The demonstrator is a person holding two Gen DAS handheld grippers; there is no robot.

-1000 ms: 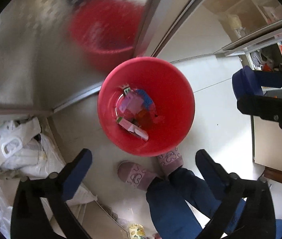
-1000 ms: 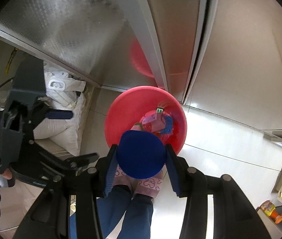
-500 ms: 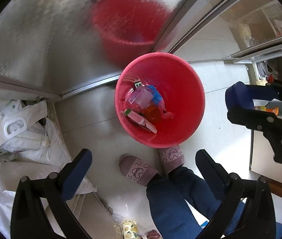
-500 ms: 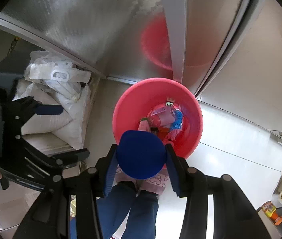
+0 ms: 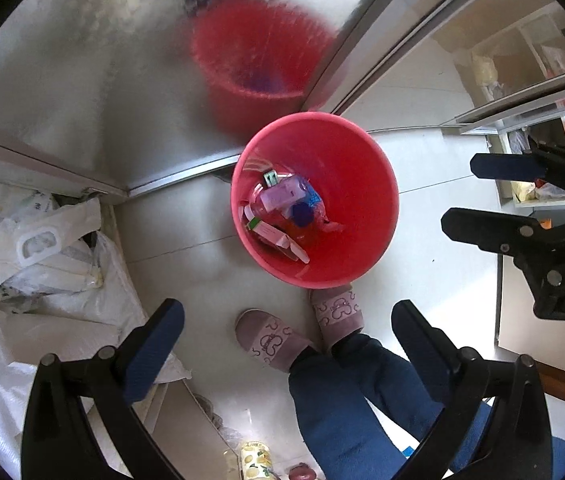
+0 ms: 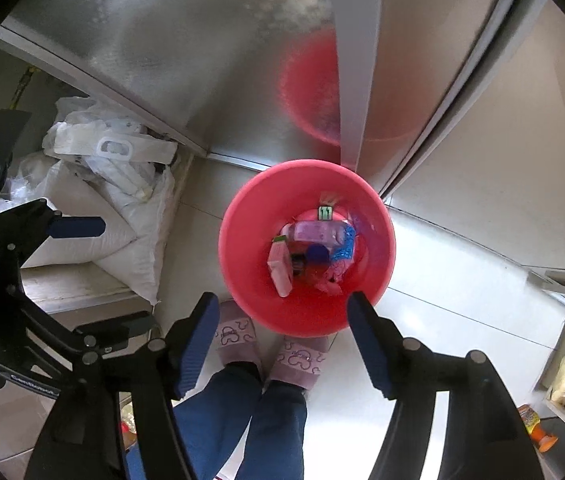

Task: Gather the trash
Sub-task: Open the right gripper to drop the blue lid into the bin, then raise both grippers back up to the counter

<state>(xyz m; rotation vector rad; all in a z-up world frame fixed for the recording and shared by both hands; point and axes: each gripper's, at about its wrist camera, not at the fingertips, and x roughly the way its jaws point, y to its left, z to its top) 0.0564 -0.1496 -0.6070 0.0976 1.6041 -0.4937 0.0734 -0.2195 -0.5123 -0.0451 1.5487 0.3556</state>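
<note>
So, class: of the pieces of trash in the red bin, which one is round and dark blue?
The blue cap, a flat disc, unlike the boxy pink carton beside it.

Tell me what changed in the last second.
The right tool opened and let go of the blue cap, which now lies in the red bin among the trash. The left tool is open and empty as before; the bin stayed put.
</note>
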